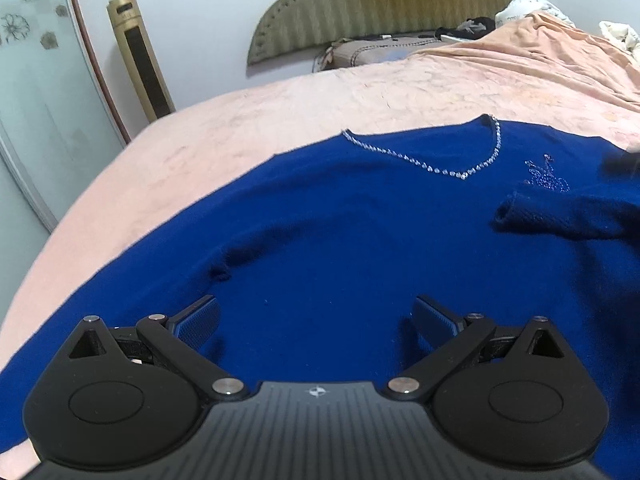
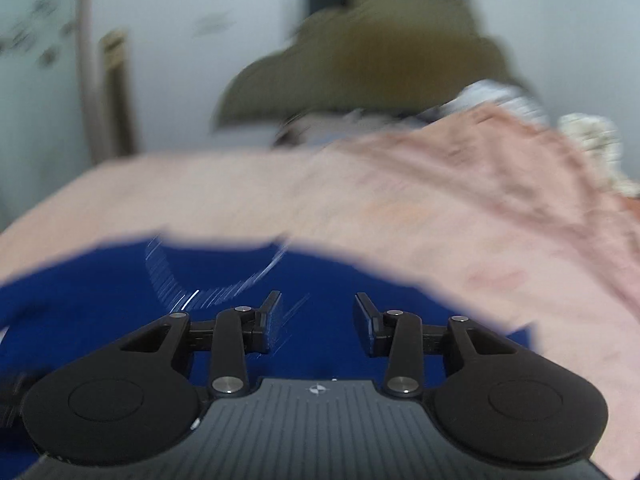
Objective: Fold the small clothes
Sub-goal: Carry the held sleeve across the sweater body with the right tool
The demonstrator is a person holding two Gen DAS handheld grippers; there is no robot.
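A royal-blue sweater point(image 1: 340, 224) with a rhinestone V-neckline point(image 1: 464, 174) lies spread on the pink bed point(image 1: 280, 104). One sleeve point(image 1: 560, 216) is folded across its right side, cuff pointing left. My left gripper point(image 1: 316, 316) hovers over the sweater's lower body, jaws wide open, nothing between them. The right wrist view is blurred. There my right gripper point(image 2: 316, 312) stands partly open above the blue sweater point(image 2: 100, 300) near its neckline, nothing gripped. A dark blurred shape at the left wrist view's right edge may be that gripper.
A peach blanket point(image 1: 540, 52) is bunched at the bed's far right, beside pillows and an olive headboard point(image 1: 380, 4). A gold tower fan point(image 1: 140, 56) and a frosted glass door point(image 1: 36, 92) stand left of the bed. Pink bedding point(image 2: 480, 220) lies right of the sweater.
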